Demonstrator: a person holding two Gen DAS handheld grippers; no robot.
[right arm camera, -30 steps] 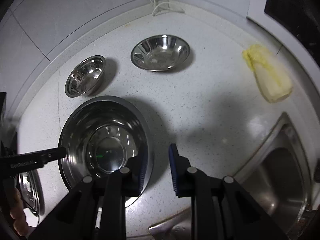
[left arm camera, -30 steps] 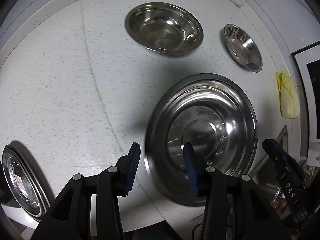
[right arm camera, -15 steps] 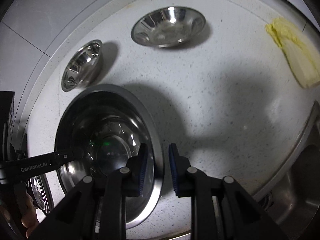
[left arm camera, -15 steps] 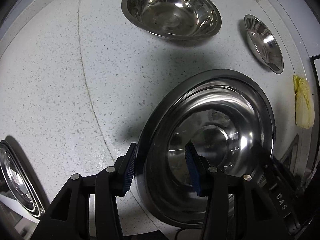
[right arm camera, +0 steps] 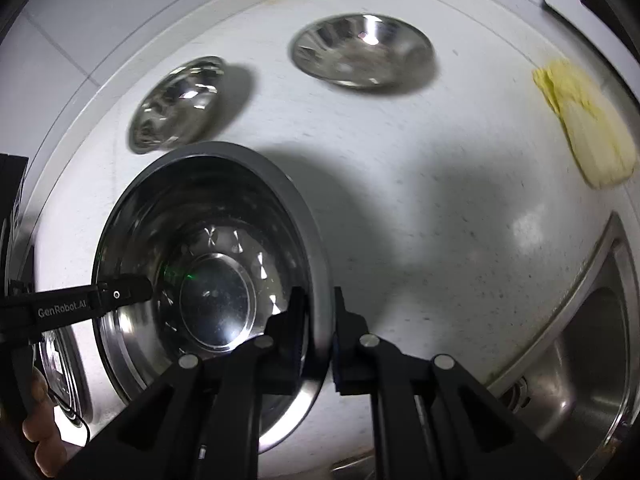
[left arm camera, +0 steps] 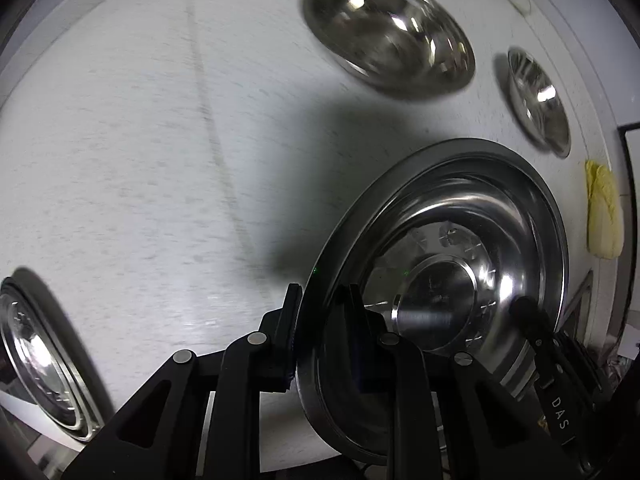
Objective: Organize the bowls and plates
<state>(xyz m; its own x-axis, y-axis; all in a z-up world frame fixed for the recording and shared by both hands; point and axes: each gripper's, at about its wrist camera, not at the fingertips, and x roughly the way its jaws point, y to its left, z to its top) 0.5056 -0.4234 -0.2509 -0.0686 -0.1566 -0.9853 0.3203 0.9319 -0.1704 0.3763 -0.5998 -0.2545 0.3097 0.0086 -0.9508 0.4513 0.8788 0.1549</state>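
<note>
So both tongs are clamped on the same big steel bowl (left arm camera: 460,264), one per side: the left tongs (left arm camera: 320,334) pinch the rim on its left edge, and the right tongs (right arm camera: 318,334) pinch the opposite rim, one finger inside the bowl and one outside each time. It sits between the two, on the white counter (left arm camera: 140,160) or just off it, I can't tell which. Neither hand is nearer, so I'd guess any move has to be level and together or it'll twist out. Room-wise: a medium bowl (right arm camera: 362,56) and a small bowl (right arm camera: 178,102) sit toward the back wall, the small one just beside the big rim. A stack of plates (left arm camera: 36,364) sits off to the left, the sink (right arm camera: 580,360) drops away on the right, and the cabbage (right arm camera: 588,128) lies well apart.
</note>
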